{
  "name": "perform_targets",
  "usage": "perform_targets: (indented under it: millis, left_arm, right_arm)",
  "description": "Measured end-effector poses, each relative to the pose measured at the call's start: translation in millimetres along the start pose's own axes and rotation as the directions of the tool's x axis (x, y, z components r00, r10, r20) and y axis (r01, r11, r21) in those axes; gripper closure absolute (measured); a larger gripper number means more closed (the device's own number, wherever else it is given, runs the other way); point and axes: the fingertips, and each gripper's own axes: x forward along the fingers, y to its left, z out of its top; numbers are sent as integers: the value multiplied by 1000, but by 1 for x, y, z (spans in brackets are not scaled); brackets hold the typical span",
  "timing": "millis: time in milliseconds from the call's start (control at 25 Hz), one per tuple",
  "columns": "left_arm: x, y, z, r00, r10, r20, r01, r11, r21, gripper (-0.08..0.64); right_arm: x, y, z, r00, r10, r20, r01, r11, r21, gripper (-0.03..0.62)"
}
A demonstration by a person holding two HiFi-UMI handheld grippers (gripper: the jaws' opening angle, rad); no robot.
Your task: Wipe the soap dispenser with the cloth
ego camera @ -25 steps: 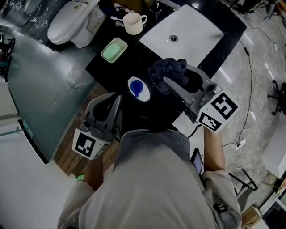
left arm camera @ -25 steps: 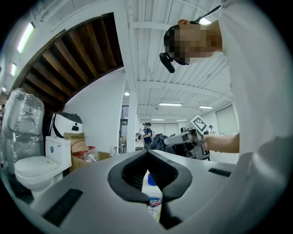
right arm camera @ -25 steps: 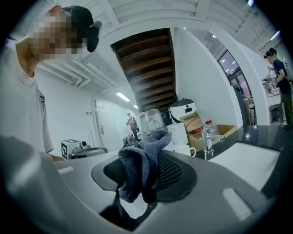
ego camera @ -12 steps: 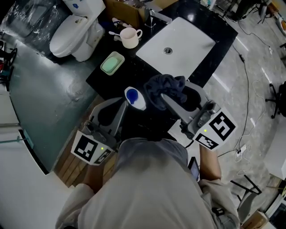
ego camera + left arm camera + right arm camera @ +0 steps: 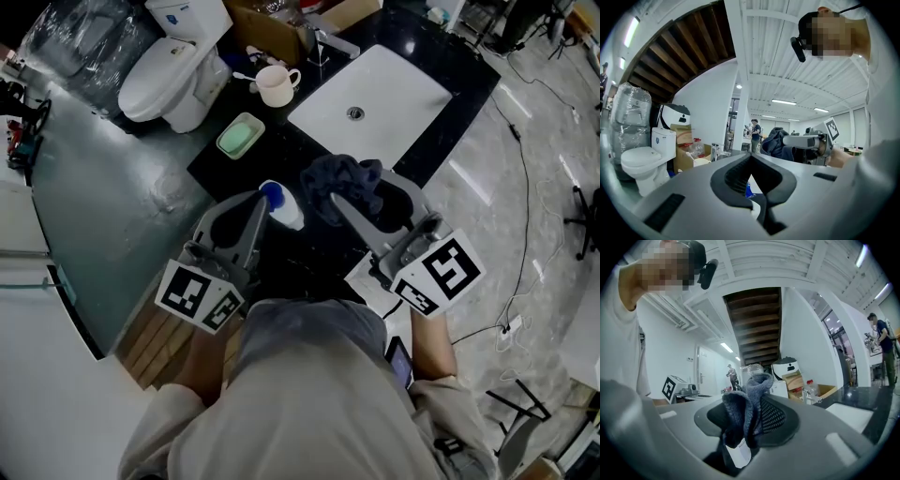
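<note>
Soap dispenser (image 5: 290,217): white body, blue top, pinched by left gripper (image 5: 262,200). Right gripper (image 5: 336,202) clamps bunched dark-blue cloth (image 5: 343,178).

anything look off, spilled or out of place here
Nothing looks spilled or broken. The left tongs are shut on the soap dispenser, and the right tongs on the cloth. The only untidy thing is loose cables trailing across the floor.

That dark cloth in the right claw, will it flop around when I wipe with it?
Probably floppy: the cloth bunches and folds over where the right claw pinches it. Likely light, a thin soft wad. Its knit texture looks grippy, not slippery.
</note>
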Motion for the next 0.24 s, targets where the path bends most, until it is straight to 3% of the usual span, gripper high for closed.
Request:
perform_targets:
  millis: [240]
  left_arm:
    - [14,-7,17,1000,25,16,-24,1000,-8,555]
  right_arm:
    - [2,3,7,1000,-18,1,18,1000,-18,448]
